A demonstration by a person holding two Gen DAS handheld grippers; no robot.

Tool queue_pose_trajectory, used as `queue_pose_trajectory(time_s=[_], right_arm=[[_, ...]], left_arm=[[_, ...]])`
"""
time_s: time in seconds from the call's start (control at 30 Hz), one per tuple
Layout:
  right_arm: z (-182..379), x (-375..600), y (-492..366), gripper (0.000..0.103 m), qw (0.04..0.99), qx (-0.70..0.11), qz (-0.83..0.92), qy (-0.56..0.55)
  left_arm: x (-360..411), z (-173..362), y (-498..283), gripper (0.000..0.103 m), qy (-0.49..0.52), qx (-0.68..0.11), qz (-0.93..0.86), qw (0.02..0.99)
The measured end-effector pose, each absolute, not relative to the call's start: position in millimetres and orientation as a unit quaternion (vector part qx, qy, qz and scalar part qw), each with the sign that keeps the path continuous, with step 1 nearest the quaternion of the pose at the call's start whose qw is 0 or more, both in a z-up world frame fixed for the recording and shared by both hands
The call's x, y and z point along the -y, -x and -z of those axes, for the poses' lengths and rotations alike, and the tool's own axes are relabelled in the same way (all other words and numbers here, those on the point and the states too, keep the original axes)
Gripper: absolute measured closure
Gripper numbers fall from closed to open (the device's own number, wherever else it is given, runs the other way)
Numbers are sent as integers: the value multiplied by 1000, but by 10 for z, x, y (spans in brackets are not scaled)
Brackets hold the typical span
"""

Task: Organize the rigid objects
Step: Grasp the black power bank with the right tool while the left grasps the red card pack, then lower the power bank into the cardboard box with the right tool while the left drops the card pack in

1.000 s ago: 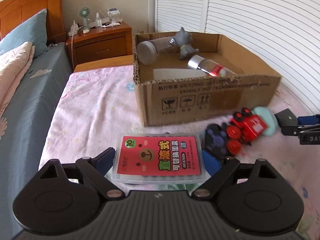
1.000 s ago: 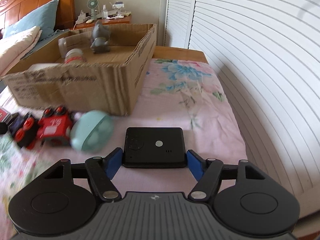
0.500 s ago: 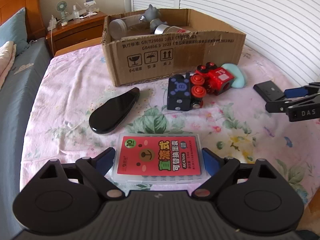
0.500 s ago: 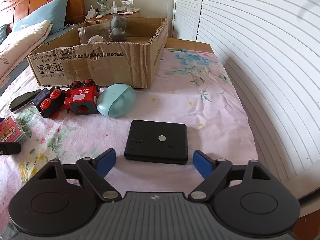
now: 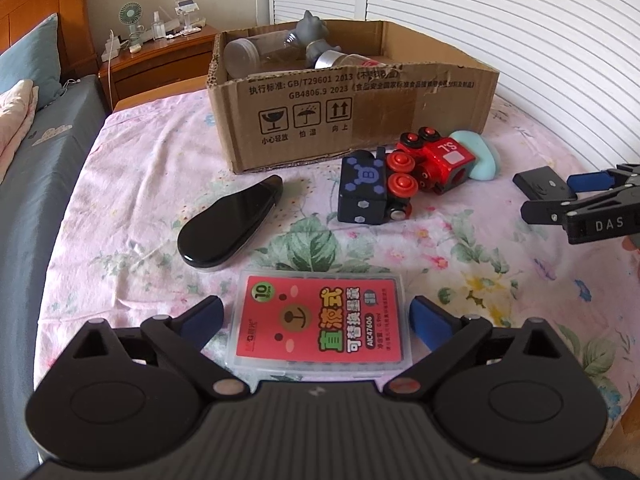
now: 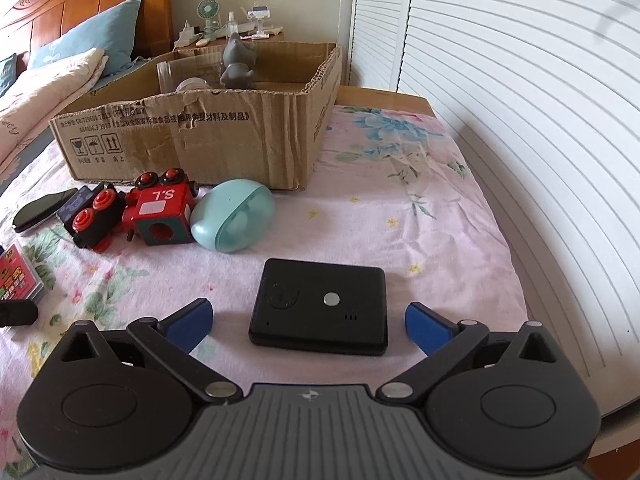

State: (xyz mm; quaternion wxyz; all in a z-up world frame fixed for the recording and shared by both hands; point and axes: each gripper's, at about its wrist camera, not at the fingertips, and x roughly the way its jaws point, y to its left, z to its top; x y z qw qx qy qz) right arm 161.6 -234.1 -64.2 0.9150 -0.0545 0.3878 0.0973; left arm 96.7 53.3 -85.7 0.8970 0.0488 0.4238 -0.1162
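My left gripper [image 5: 316, 318] is open, its blue pads apart on either side of a clear case with a red label [image 5: 322, 326] lying on the floral sheet. My right gripper [image 6: 308, 320] is open, its pads either side of a flat black device [image 6: 320, 306], not touching it. An open cardboard box [image 5: 360, 120] stands behind, holding a grey figure [image 5: 314, 36] and clear jars [image 5: 248, 54]. A red and black toy train [image 5: 400, 176], a teal egg-shaped case [image 6: 234, 216] and a black glossy case [image 5: 232, 226] lie in front of the box.
The bed's right edge runs along white slatted doors [image 6: 520, 100]. A wooden nightstand [image 5: 160, 56] with a small fan stands behind. Pillows and a blue sheet [image 5: 24, 184] lie to the left. My right gripper shows in the left wrist view [image 5: 592, 196].
Both grippers have opened and let go of the red-labelled case and the black device, which now lie on the sheet. Both grippers have drawn back from the box.
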Motion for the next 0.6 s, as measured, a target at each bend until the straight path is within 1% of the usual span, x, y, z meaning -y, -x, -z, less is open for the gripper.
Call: queue_pose_trajectory(time_s=[0.37,0.47,0.53,0.6], right_arm=[[651,2302,-1700,0,918,-383,-91,53],[645,2298,-1685,0,917,-385,-93,54],[631,2290,-1655,4,917,-382,-100,57],[607,2287,-1642,14,917,-381,-102,58]], left_arm=[[-468,850,-934,4,-53,-424,114,897],[-472,848,-938,7,-52,-424,115,897],[-484,840,-948,12,-50,-424,116,897],[-486,832,-963,12,-51,-426,118,895]])
